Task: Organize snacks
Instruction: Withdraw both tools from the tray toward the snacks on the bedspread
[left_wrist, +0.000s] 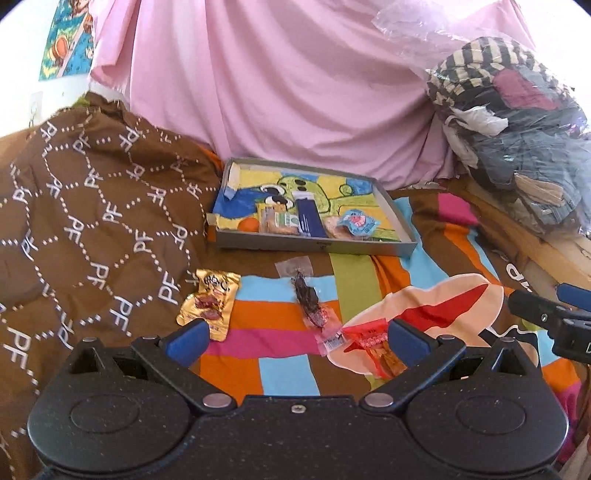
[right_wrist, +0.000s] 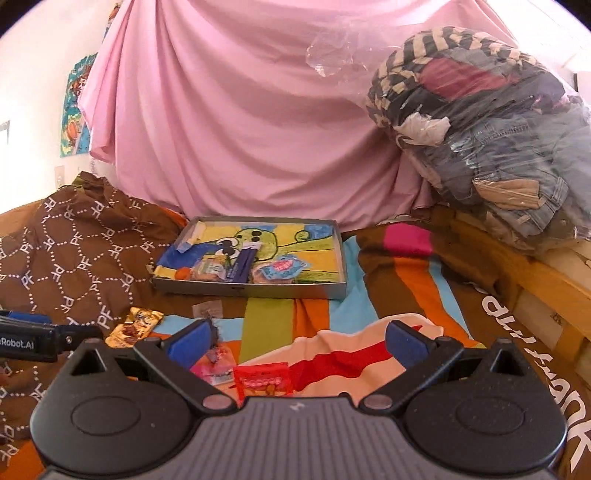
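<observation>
Both my tongs hang released over the bed, nothing between the fingers. Left tongs (left_wrist: 295, 341): blue pads spread wide; the gold snack packet (left_wrist: 208, 302) lies just beyond the left pad, its lower edge hidden behind it. The clear packet with a dark dried piece (left_wrist: 309, 301) lies in the middle of the striped bedcover (left_wrist: 288, 373), its print too small to read. The red packet (left_wrist: 373, 345) sits beside the right pad, its near end cut off by the tongs body. Right tongs (right_wrist: 295, 343): also spread, hovering over the same red packet (right_wrist: 264, 378), whose bottom half is hidden under the housing. The grey tray (left_wrist: 314, 245) rests further back on the bedcover, near the pink sheet (left_wrist: 277, 81); it holds a dark blue packet (left_wrist: 308, 218), a round blue-and-pink lidded snack (left_wrist: 356, 221), and a pale packet partly stacked, labels unreadable. A clear bag of clothes (right_wrist: 480, 125) sits at right, partly out of frame.
</observation>
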